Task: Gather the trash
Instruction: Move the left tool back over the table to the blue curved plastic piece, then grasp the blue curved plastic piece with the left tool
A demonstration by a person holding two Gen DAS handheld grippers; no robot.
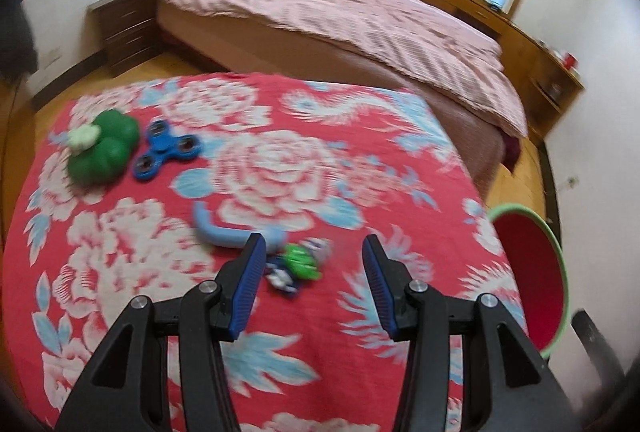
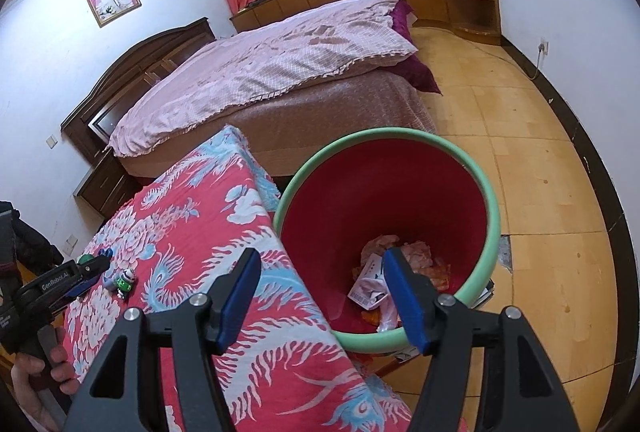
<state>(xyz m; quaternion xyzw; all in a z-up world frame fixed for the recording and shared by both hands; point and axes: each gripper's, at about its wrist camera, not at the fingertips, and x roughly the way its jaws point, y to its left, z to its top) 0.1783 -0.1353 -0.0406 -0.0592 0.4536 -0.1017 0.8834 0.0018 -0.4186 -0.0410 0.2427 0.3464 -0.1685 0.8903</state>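
My left gripper [image 1: 313, 240] hangs open over a table under a red floral cloth [image 1: 280, 167]. A small crumpled green, white and blue piece [image 1: 300, 264] lies on the cloth between its fingers, nearer the left one, untouched by the pads. A pale blue curved piece [image 1: 224, 232] lies just left of it. My right gripper [image 2: 322, 254] is open and empty above the table's corner and the red bin with a green rim [image 2: 494, 199], which holds paper and wrappers [image 2: 376, 280]. In the right wrist view the left gripper [image 2: 90, 272] is at far left, near that small piece [image 2: 124, 280].
A green toy with a white top [image 1: 100, 147] and a blue fidget spinner [image 1: 166, 151] lie at the cloth's far left. The bin [image 1: 532, 272] stands off the table's right edge. A bed with a pink cover [image 2: 264, 71] is behind, with wooden floor [image 2: 540, 171] to the right.
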